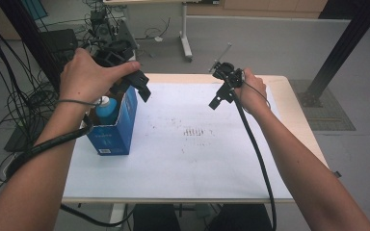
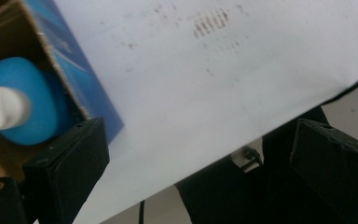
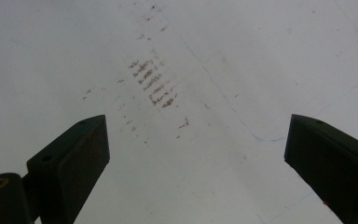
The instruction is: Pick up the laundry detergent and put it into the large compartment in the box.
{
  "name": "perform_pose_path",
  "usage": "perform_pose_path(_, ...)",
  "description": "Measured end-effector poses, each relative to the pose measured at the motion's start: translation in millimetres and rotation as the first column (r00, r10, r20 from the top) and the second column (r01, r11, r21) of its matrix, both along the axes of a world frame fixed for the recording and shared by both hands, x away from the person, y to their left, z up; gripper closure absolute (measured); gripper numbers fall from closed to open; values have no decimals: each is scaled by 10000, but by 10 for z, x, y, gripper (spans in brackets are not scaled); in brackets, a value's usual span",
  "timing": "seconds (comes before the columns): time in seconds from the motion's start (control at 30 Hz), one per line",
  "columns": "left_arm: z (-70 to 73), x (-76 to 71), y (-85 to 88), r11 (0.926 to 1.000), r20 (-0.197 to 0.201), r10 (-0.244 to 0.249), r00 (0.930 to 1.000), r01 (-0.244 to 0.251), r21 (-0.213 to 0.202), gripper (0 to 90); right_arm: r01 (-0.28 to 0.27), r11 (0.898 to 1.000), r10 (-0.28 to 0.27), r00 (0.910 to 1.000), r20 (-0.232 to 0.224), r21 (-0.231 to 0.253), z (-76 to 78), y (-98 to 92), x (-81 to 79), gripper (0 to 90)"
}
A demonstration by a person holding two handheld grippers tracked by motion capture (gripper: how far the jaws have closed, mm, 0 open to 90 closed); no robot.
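I see the blue bottle (image 1: 107,110) with its white cap (image 2: 2,108) standing upright inside the blue box (image 1: 117,129). The top of the box is open, and the box stands on the left part of the white sheet (image 1: 192,159) that covers the desk (image 1: 296,115). In the left tool view the bottle sits deep in the brown inside of the box, at the left edge of the picture, and it is a little blurred.

The left tool (image 1: 139,85) is just above the far right corner of the box, in the left hand (image 1: 89,77). Its jaws are apart, nothing is between them, and they touch neither the bottle nor the box. In its own view one jaw lies in front of the box wall and the other is far to the right, past the edge of the sheet.

The right tool (image 1: 220,96) is well apart from the box, over the far right part of the sheet, in the right hand (image 1: 253,94). Its jaws are also wide apart and hold nothing. Between them I see the bare sheet with a group of small brown marks (image 3: 154,83) and a thin blue line (image 3: 223,100). A black cable (image 1: 255,149) goes from this tool along the right forearm to the near edge of the desk
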State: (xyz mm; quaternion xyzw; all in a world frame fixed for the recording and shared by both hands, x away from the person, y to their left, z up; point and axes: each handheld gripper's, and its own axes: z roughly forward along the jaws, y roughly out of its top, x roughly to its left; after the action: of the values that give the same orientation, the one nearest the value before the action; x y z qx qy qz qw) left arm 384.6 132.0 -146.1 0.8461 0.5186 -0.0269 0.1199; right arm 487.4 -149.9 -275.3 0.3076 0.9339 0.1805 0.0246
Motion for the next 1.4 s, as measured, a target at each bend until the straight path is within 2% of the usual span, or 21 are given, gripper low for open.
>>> perform_pose_path(0.17, -54, -37, -197, 9985, -105, -542, 9985, 541, -88, 47, 46, 10000, -46, 10000, 6, 37, 3, -16, 3, 63)
perform_pose_path(0.37, -120, -59, -387, 9953, -122, -961, 9953, 959, -136, 47, 92, 9999, -92, 10000, -20, 43, 12, -43, 2, 63)
perform_pose_path(0.5, -212, -64, -503, 9938, -142, -1106, 9938, 1105, -97, 47, 118, 9999, -117, 9999, -16, 70, 20, -62, 1, 64)
perform_pose_path(0.83, -665, -43, -715, 9895, -607, -1436, 9878, 1444, 81, 47, 133, 9999, -133, 9999, -17, 84, 26, -94, 7, 63)
perform_pose_path(1.0, -909, -55, -789, 9875, -853, -1576, 9838, 1579, -40, 48, 157, 9998, -157, 9999, -24, 109, 18, -97, 10, 63)
perform_pose_path(1.27, -1176, -77, -843, 9868, -971, -1619, 9820, 1608, -192, 49, 134, 9999, -134, 9999, -18, 80, 15, -79, 6, 63)
perform_pose_path(1.4, -1290, -85, -844, 9872, -908, -1596, 9830, 1587, -170, 49, 102, 9999, -102, 9999, -2, 77, 12, -71, 5, 63)
